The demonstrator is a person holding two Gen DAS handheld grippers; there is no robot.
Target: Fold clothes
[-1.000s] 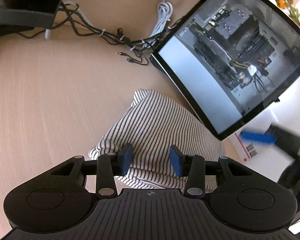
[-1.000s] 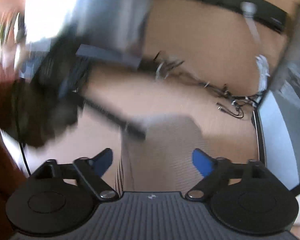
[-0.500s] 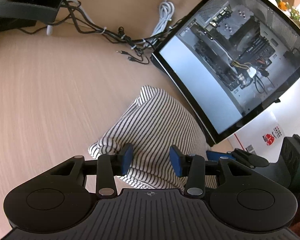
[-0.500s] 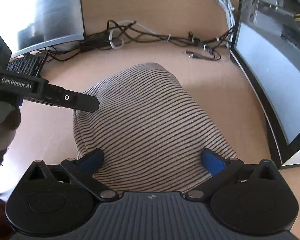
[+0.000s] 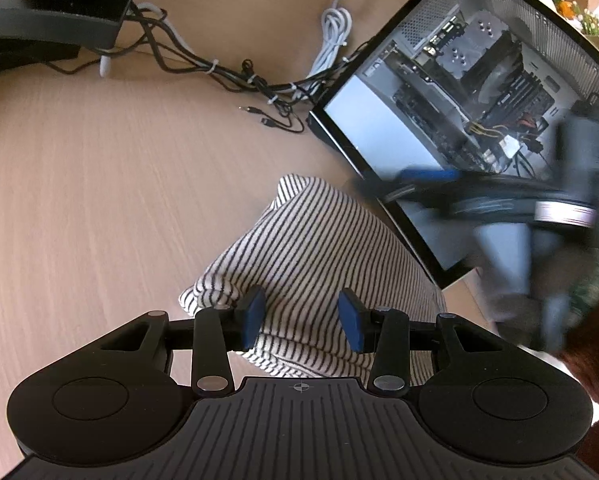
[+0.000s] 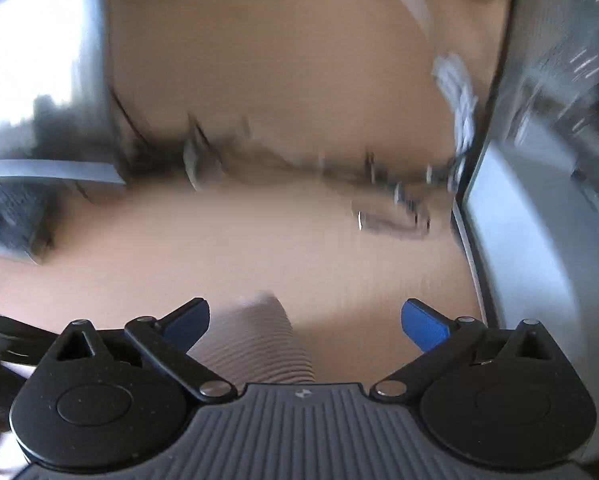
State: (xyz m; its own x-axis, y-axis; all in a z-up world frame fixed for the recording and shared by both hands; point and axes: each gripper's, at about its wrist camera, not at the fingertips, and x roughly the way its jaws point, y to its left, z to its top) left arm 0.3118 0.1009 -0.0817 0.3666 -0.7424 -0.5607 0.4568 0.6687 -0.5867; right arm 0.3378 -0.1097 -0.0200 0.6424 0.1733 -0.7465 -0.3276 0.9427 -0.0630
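A folded white garment with thin black stripes [image 5: 311, 256] lies on the wooden desk [image 5: 99, 200]. My left gripper [image 5: 301, 318] hovers just above its near end, jaws partly open with nothing between the blue pads. In the blurred right wrist view the garment's end [image 6: 255, 340] shows low between the fingers. My right gripper [image 6: 305, 320] is wide open and empty above it. It also appears as a blurred shape in the left wrist view [image 5: 499, 200], to the right of the garment.
A glass-sided computer case [image 5: 459, 92] stands close on the right of the garment. A tangle of cables [image 5: 259, 80] runs along the back. A monitor base [image 5: 51, 24] sits at the back left.
My right gripper has swung up and away from over the garment, fast enough to blur its view. The left gripper and the garment have hardly moved.
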